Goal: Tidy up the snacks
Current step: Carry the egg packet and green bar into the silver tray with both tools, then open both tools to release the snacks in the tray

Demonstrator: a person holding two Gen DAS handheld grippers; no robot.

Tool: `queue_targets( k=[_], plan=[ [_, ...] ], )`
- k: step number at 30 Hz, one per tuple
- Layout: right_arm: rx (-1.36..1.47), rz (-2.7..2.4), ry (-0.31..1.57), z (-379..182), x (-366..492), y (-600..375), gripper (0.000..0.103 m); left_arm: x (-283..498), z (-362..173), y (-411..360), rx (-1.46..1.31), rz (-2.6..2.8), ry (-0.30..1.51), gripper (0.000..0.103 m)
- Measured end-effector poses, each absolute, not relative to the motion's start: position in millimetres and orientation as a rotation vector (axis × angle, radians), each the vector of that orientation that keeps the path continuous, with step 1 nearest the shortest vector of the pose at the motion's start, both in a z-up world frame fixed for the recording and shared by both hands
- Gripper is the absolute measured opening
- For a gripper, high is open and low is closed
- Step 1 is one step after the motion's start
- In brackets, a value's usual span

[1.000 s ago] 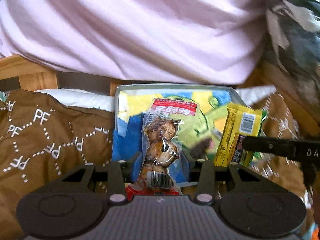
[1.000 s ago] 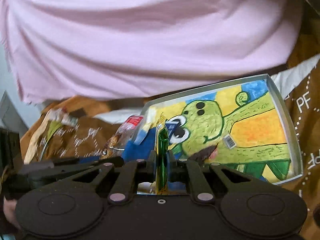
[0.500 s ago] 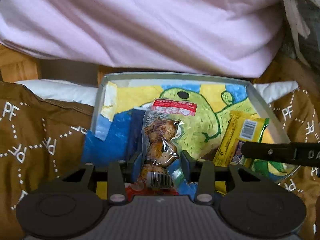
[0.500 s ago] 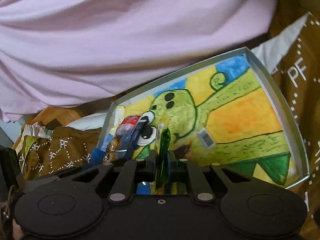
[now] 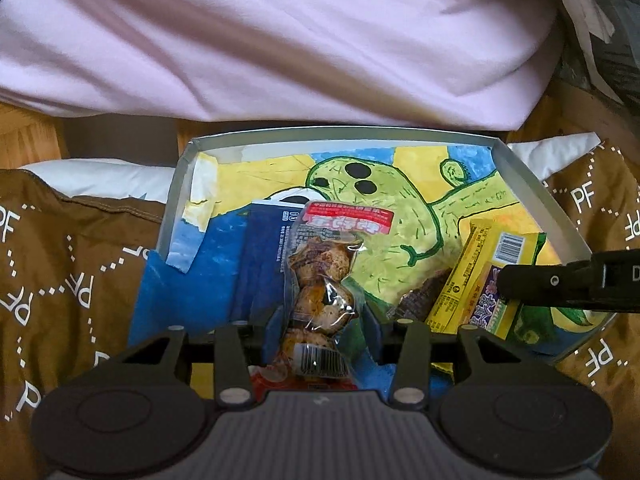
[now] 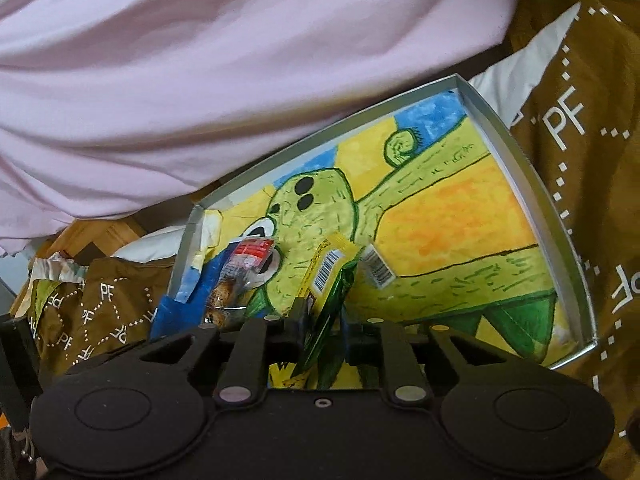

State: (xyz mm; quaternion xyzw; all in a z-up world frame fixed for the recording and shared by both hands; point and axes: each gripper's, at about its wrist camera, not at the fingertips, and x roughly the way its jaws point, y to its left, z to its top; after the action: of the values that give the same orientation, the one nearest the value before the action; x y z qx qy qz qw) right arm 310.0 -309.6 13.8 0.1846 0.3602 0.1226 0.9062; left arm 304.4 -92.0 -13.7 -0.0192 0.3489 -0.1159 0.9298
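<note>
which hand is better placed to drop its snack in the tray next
Either could, but the left looks slightly readier. Its tongs hold the clear pack flat and pointing into the tray, over the blue area. The right tongs hold the yellow pack on edge, tilted.

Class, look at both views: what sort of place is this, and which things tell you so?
Probably a bedroom, on a bed: a brown quilt printed "PF", a white pillow under it, a wooden frame behind, and pink bedding heaped beyond the tray.
</note>
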Motion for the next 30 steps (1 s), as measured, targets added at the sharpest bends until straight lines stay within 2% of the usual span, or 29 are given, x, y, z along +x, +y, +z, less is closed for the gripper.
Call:
queue_targets(
  k=[7, 12, 22, 24, 26, 30],
  plan=[
    [0.324, 0.211, 0.767, 14, 310, -308, 0.029, 304, -14, -93, -0.037, -0.226, 0.724, 0.052],
    [0.215, 0.165, 0.755, 17, 306, -303, 0.062, 303, -11, -90, -0.043, -0.216, 0.726, 0.057],
    [0.093, 0.131, 0.584, 46, 272, -301, 0.090, 284, 13, -79, -0.057, -0.201, 0.637, 0.086],
    [0.089, 0.115, 0.542, 54, 263, -301, 0.099, 280, 20, -74, -0.074, -0.190, 0.615, 0.091],
    [0.092, 0.101, 0.501, 63, 252, -300, 0.102, 274, 28, -68, -0.094, -0.174, 0.587, 0.098],
    [0.063, 0.112, 0.444, 78, 233, -294, 0.102, 259, 47, -57, -0.127, -0.152, 0.527, 0.102]
  ],
)
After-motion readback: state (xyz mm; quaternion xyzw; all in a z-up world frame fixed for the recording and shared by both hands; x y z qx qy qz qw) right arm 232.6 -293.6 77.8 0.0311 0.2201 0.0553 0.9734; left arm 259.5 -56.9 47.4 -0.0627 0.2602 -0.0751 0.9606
